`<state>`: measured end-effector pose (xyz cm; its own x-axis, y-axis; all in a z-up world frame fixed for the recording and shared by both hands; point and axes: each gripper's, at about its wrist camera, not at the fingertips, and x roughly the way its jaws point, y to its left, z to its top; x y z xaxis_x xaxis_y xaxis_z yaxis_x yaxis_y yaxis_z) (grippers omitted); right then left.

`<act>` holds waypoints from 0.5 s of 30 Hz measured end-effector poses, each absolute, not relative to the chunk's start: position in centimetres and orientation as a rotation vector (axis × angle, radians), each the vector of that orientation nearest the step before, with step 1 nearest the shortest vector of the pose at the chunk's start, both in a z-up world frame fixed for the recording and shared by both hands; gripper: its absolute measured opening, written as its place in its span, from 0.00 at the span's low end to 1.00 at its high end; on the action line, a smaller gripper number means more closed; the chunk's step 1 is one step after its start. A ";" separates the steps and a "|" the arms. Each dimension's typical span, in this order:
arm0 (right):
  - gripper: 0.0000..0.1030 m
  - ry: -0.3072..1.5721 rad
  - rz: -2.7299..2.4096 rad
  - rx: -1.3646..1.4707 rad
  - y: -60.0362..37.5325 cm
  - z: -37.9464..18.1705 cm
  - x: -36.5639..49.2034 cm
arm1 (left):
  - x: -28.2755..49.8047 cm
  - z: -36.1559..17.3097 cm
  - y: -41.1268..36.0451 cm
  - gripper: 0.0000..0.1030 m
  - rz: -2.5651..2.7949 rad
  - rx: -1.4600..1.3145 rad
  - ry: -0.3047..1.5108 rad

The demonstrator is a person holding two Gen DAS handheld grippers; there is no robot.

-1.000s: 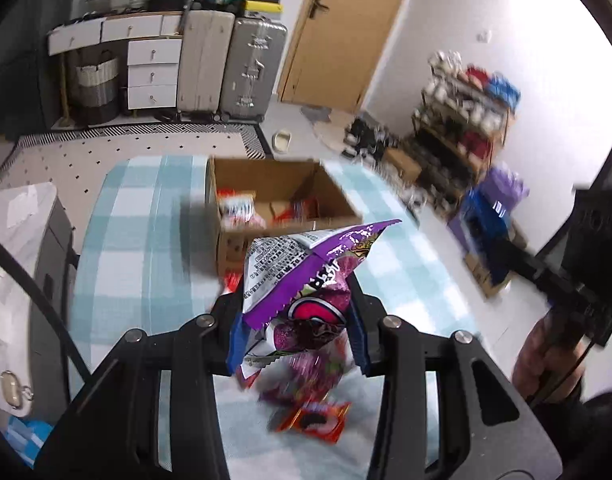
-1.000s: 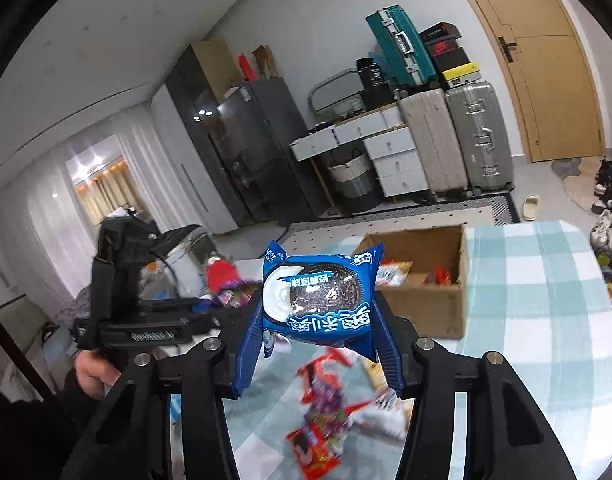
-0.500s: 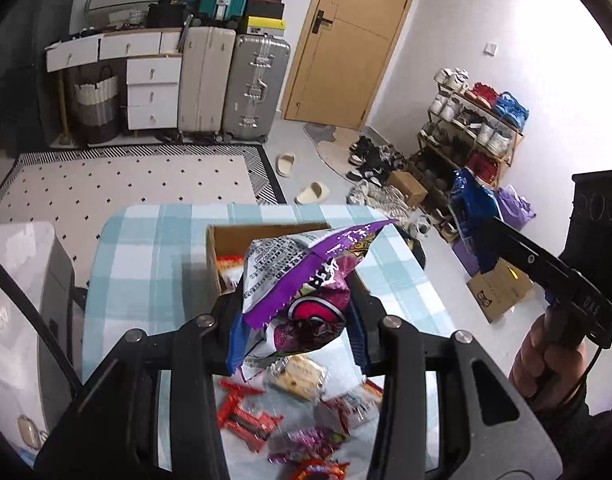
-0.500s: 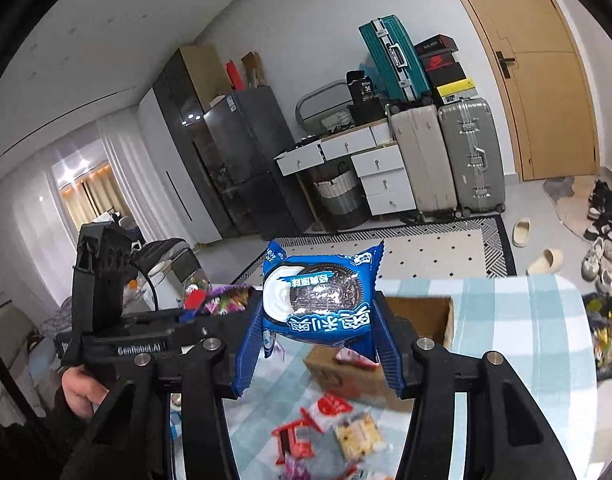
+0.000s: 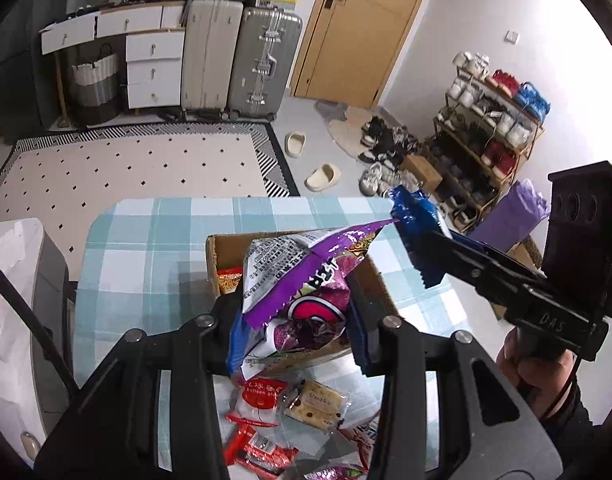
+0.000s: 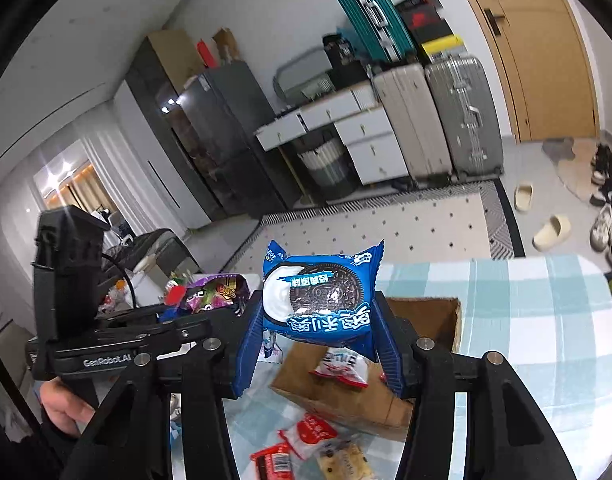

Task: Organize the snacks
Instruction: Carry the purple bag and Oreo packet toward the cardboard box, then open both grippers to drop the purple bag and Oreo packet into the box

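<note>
While a purple bag [image 5: 306, 280] is clamped between the fingers of the left gripper [image 5: 296, 326], it is held in the air above the near end of a cardboard box [image 5: 216, 256], its crinkled top pointing up and to the right. A blue cookie pack [image 6: 320, 300] is pinched upright between the fingers of the right gripper [image 6: 318, 344], likewise in the air over the box, whose open top is seen just behind and below it. Inside the box, a red-and-white packet [image 6: 340, 366] is seen, and an orange one [image 5: 230, 278] lies at its left wall. In the left wrist view the right gripper is seen from the side at the right, the blue pack sticking out past its tips just beside the purple bag's top corner. More snacks are scattered on the checked tablecloth [image 5: 146, 256] in front of the box: a red-and-white pouch [image 5: 258, 398], a biscuit pack [image 5: 316, 404] and red bars [image 5: 258, 450]. Each gripper handle is gripped by a hand [image 5: 534, 368]. Beyond the table, a dotted rug [image 5: 138, 168], suitcases [image 5: 262, 60], a wooden door [image 5: 366, 28] and a shoe rack [image 5: 490, 120] are seen.
</note>
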<state>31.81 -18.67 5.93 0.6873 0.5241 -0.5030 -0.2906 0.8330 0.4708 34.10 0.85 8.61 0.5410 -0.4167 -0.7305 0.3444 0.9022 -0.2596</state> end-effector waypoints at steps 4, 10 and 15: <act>0.50 0.708 0.457 0.356 -18.6 3.6 33.2 | 36.2 5.7 -0.7 0.37 -0.450 -0.074 0.932; 0.50 0.752 0.437 0.342 -18.9 0.7 34.9 | 38.4 2.5 -2.4 0.37 -0.454 -0.076 0.968; 0.50 0.798 0.411 0.345 -19.5 -1.7 36.1 | 40.2 0.0 -3.4 0.37 -0.441 -0.063 1.003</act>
<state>36.10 -19.51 -1.75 0.6274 0.4779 -0.6148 -0.2230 0.8667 0.4462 40.15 -3.39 0.00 0.4576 -0.3864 -0.8008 0.3292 0.9103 -0.2511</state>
